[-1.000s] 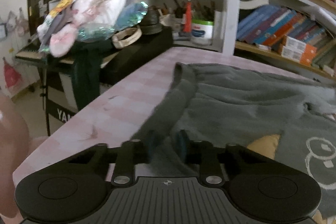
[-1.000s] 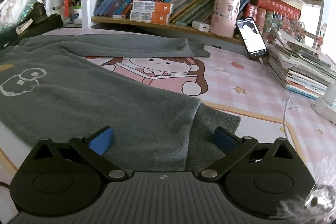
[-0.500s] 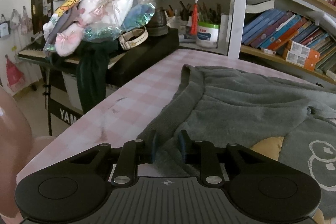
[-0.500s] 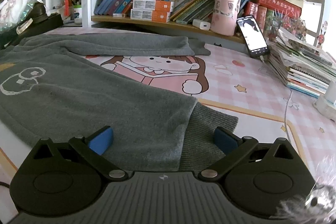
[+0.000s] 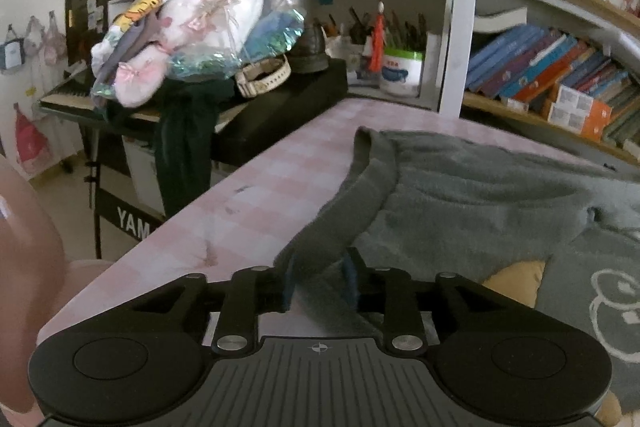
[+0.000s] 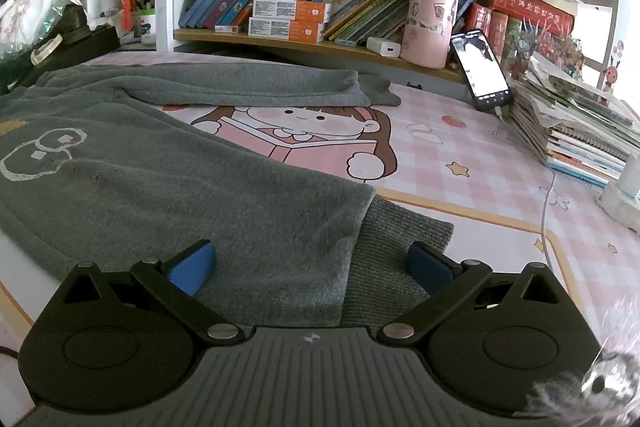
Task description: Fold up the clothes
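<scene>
Opening at the bottom centre of the left wrist view, left gripper (image 5: 318, 285) with a narrow gap, wider than a second ago, and a ridge of the grey sweater (image 5: 472, 203) running between the jaws; cannot tell whether the pads press the cloth. Sweater hem now lying higher in the frame and sharper than in the blurred earlier picture, spread across the right half over the pink checked table cover (image 5: 248, 195). Yellow patch and white outline print at lower right.

Spread wide at the bottom of the right wrist view, right gripper (image 6: 312, 263), blue pads on either side of the ribbed cuff (image 6: 396, 247), gripping nothing, same as a second ago. Sweater (image 6: 160, 179) across the left and centre, one sleeve stretched along the upper middle below the bookshelf (image 6: 312, 43). Phone (image 6: 482, 69) propped at upper right.
</scene>
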Demonstrator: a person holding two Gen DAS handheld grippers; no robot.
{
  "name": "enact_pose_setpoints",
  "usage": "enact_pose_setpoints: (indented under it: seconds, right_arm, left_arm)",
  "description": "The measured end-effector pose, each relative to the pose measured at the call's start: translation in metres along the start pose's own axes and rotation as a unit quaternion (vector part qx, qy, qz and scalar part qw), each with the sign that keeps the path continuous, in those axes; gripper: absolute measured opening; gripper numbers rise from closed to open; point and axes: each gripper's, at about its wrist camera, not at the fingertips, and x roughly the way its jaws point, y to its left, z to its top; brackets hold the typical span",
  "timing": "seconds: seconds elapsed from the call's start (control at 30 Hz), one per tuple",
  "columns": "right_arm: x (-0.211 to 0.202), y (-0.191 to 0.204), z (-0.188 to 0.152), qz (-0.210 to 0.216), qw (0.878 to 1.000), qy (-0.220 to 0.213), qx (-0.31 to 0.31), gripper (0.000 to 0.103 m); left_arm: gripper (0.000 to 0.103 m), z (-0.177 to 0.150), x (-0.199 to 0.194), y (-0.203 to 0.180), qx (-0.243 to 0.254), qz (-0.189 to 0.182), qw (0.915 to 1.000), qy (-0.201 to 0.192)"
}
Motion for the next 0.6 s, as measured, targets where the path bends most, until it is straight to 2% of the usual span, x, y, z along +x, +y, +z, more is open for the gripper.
enact_pose_setpoints:
  seconds: [0.13, 0.2, 0.37, 0.5, 0.6]
  right_arm:
    - [0.000, 0.000, 0.000, -0.001, 1.000, 0.000, -0.001, 0.103]
    - [0.000, 0.000, 0.000, -0.001, 1.000, 0.000, -0.001, 0.103]
    - [0.000, 0.000, 0.000, -0.001, 1.000, 0.001, 0.000, 0.103]
    - [0.001, -0.001, 0.000, 0.002, 1.000, 0.003, 0.003, 0.103]
    - [0.001, -0.002, -0.001, 0.004, 1.000, 0.004, 0.006, 0.103]
  left_arm:
    - [0.038, 0.004, -0.010, 0.000, -0.004, 0.008, 0.9996, -0.025]
    - [0.055, 0.008, -0.016, -0.003, -0.001, 0.002, 0.9992, -0.039]
    - [0.075, 0.016, -0.026, -0.017, 0.018, -0.018, 0.9977, -0.063]
    - [0.088, 0.022, -0.025, -0.034, 0.053, -0.043, 0.9956, -0.065]
    - [0.093, 0.022, -0.021, -0.048, 0.081, -0.057, 0.9932, -0.061]
